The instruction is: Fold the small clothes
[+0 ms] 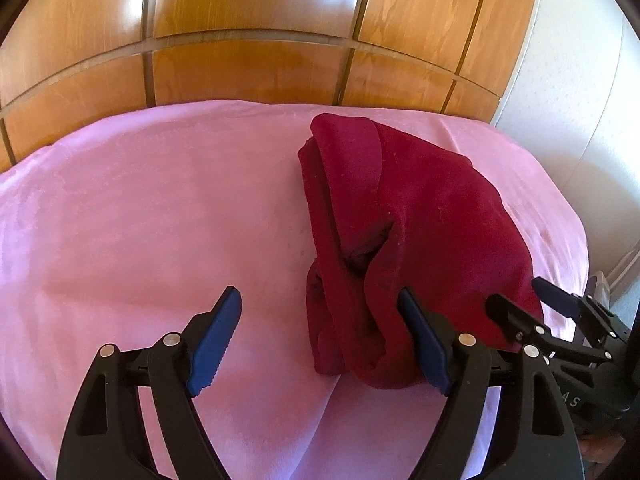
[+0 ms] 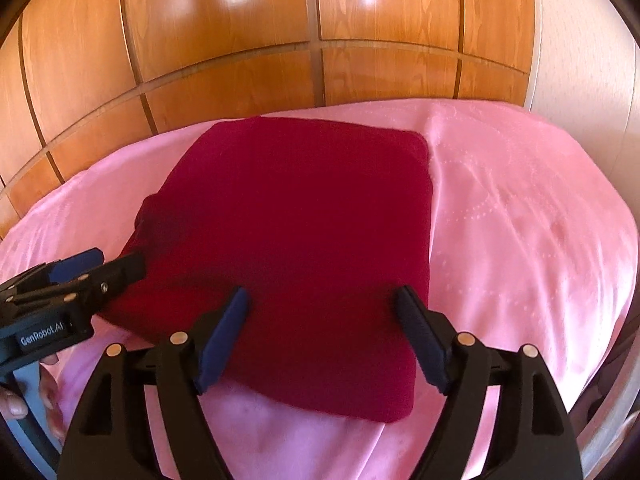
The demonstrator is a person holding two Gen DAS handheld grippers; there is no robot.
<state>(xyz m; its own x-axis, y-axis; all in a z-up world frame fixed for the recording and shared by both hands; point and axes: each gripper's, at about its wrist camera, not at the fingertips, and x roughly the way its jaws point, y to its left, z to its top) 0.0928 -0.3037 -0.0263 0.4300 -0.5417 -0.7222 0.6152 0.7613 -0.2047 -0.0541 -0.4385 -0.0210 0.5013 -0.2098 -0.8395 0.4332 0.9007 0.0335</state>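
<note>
A dark red garment (image 2: 296, 240) lies folded into a flat rectangle on the pink bedsheet (image 2: 520, 220). In the left wrist view the garment (image 1: 420, 220) shows its layered folded edges from the side. My left gripper (image 1: 320, 300) is open at the garment's left side, its right finger against the cloth. It also shows at the left of the right wrist view (image 2: 100, 264). My right gripper (image 2: 322, 300) is open just above the garment's near edge, holding nothing. It also shows at the right of the left wrist view (image 1: 516, 296).
A glossy wooden headboard or wardrobe (image 2: 280, 40) rises behind the bed. A white wall (image 1: 580, 80) stands at the right. The sheet (image 1: 140, 220) spreads wide to the left of the garment.
</note>
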